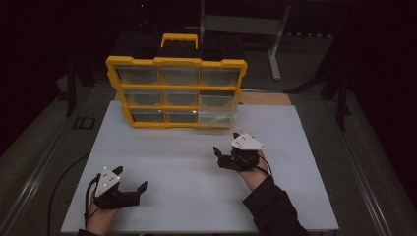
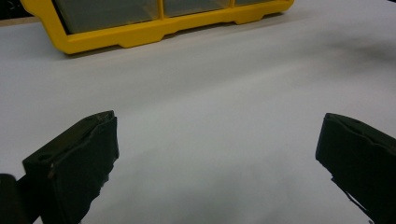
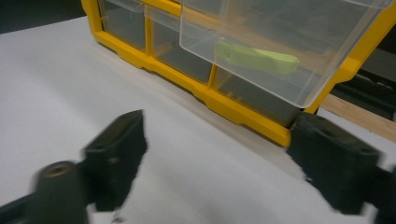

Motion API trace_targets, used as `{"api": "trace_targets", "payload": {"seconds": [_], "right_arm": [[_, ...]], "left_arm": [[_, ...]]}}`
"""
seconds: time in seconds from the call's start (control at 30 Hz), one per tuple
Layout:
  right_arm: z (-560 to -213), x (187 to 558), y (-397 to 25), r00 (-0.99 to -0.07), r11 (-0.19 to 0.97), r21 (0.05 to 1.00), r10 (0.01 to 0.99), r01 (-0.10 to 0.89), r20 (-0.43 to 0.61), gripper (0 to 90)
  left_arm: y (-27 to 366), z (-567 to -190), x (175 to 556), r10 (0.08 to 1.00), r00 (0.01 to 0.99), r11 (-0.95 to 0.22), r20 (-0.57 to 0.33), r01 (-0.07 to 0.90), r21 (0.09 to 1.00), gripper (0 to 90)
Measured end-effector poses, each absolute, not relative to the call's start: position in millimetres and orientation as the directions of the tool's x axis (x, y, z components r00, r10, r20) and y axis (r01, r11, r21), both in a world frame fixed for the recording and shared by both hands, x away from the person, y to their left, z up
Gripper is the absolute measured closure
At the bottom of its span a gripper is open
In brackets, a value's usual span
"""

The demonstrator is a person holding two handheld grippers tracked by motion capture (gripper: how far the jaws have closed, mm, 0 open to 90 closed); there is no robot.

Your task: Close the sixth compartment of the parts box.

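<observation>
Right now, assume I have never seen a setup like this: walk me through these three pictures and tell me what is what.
No robot here: a person stands at a table holding a hand-held grasping tool in each hand. The high view looks down from above. There the left tool sits near the front edge of the white board, and the right tool is farther forward, close to a yellow organizer with clear drawers, standing upright. The other two pictures come from cameras riding on each tool; the black shapes at the bottom are that tool's own jaws. Both tools are open and hold nothing. In the right gripper view, one clear drawer is pulled out, with a light green object inside.
</observation>
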State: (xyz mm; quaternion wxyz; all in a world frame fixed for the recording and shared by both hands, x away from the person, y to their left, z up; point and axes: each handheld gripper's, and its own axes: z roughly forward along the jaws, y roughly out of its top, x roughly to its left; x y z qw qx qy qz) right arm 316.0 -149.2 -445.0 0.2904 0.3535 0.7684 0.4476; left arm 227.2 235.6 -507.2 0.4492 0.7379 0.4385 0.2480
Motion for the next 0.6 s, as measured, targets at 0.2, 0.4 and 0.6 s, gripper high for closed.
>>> {"api": "trace_targets", "payload": {"seconds": [0.2, 0.4, 0.6], "right_arm": [[-445.1, 319.0, -146.7, -0.548, 0.351, 0.894, 0.823, 0.277, -0.153, 46.2], [-438.4, 323.6, -147.8, -0.498, 0.343, 0.904, 0.848, 0.257, -0.180, 67.4], [-431.7, 327.1, -149.6, -0.466, 0.325, 0.911, 0.866, 0.253, -0.179, 84.1]], "left_arm": [[235.8, -507.6, 227.1, 0.871, 0.491, -0.207, -0.033, 0.426, 0.881, 0.1], [235.6, -507.9, 227.4, 0.870, 0.492, -0.209, -0.033, 0.428, 0.879, 0.1], [235.7, -507.7, 227.2, 0.870, 0.491, -0.208, -0.033, 0.427, 0.880, 0.1]]}}
